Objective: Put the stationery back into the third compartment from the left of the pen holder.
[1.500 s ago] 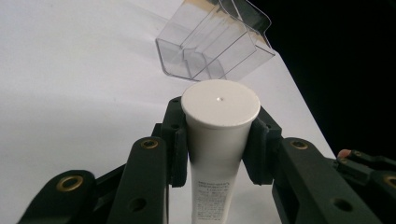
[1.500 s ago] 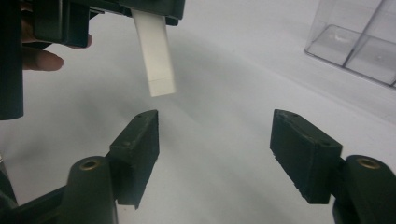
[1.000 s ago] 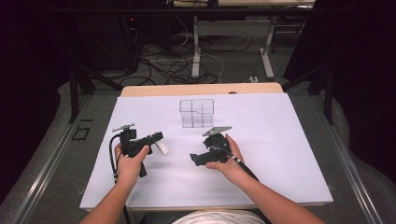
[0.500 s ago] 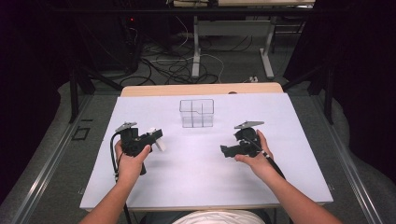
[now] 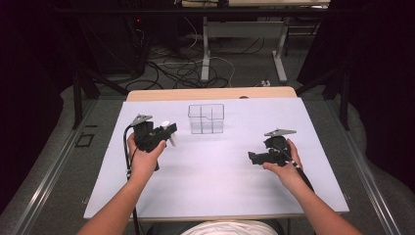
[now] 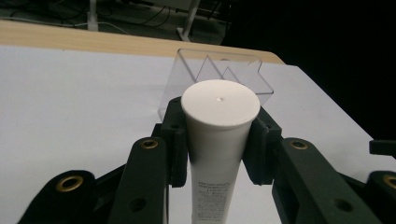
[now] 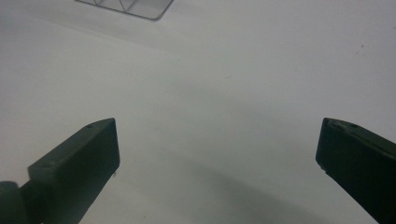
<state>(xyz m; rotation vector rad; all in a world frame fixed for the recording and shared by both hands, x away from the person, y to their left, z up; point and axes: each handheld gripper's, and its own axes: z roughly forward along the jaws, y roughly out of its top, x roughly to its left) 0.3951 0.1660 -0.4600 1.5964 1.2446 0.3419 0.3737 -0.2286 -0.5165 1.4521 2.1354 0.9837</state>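
My left gripper [image 5: 165, 133] is shut on a white tube [image 6: 218, 140] with a round flat cap, held upright between the two black pads [image 6: 175, 140]. In the high view the white tube [image 5: 169, 133] hangs above the white sheet, left of a clear divided box [image 5: 206, 118]. The same clear box [image 6: 219, 77] stands just beyond the tube in the left gripper view. My right gripper [image 5: 251, 157] is over the right half of the sheet, pointing left. In the right gripper view my right gripper [image 7: 217, 149] is open, with bare white sheet between its fingers.
The white sheet [image 5: 215, 186] covers most of a wooden table [image 5: 210, 93]. A corner of the clear box [image 7: 126, 8] shows at the top of the right gripper view. Cables and desk legs [image 5: 205, 49] lie on the floor beyond the table.
My right gripper has moved from the middle of the sheet out to the right. My left gripper has risen a little and shifted toward the clear box with the tube.
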